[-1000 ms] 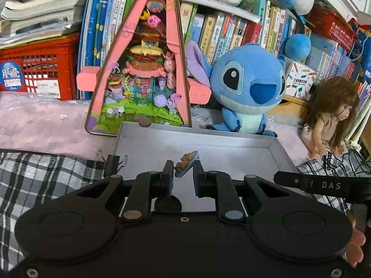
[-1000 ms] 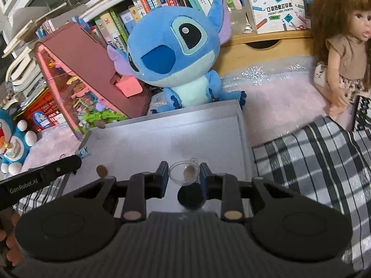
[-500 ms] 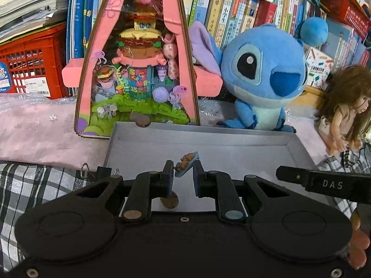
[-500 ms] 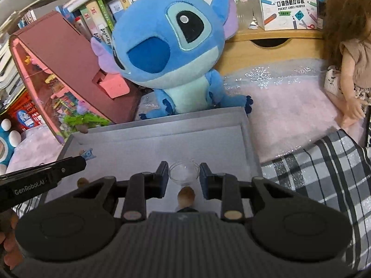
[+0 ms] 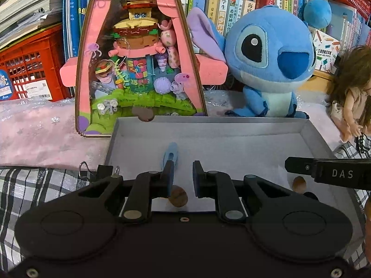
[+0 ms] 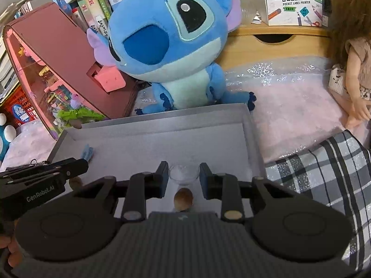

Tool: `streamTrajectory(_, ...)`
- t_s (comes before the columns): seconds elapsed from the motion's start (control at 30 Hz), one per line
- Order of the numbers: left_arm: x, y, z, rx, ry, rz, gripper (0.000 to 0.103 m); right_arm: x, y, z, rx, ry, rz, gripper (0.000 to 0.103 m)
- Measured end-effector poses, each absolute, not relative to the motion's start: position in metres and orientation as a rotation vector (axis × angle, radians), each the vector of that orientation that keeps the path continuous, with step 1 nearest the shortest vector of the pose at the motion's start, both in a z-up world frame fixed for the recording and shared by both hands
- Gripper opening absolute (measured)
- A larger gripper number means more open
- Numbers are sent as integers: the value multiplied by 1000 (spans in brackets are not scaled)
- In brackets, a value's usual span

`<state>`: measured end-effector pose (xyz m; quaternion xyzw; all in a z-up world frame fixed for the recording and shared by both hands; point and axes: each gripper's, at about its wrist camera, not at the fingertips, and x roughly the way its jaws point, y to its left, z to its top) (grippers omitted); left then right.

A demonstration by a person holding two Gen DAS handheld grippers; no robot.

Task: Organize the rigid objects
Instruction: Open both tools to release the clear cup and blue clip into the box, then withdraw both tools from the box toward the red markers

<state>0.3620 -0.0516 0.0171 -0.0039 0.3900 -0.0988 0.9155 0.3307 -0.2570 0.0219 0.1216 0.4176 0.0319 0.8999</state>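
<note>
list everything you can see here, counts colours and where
shallow grey tray: 1, grey, centre
small round brown pieces: 3, brown, two in tray, one on far rim
plastic blue clip: 1, blue, in tray at left gripper's tip
small clear glass dish: 1, clear, between right gripper's fingers
blue plush toy: 1, blue, behind tray
triangular pink display box: 1, pink, left of plush
brown-haired doll: 1, far right
red plastic crate: 1, red, far left
books: many, mixed, back shelf
left gripper: 1, black, over tray
right gripper: 1, black, closed on dish
</note>
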Motion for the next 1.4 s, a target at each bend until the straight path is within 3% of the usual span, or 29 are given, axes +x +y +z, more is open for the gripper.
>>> streamTrajectory(0.2,354,-54,21,18,783,-199,18,329,-258,19,273,856,65,40)
streamTrajectory(0.27,350,-55,24,27,771,-192,25,327,-260,20,290,845,65,54)
streamTrajectory(0.4,339,-50,33,7,751,-182,42,320,-262,25,305,824,60,64)
streamTrajectory(0.67,302,-40,55,-9,699,-198,56,289,-265,37,295,760,57,88)
streamTrajectory(1.1,235,-26,80,3,616,-266,77,228,-263,57,278,677,91,101)
streamTrajectory(1.4,187,-21,80,12,589,-309,80,186,-265,65,259,645,116,103)
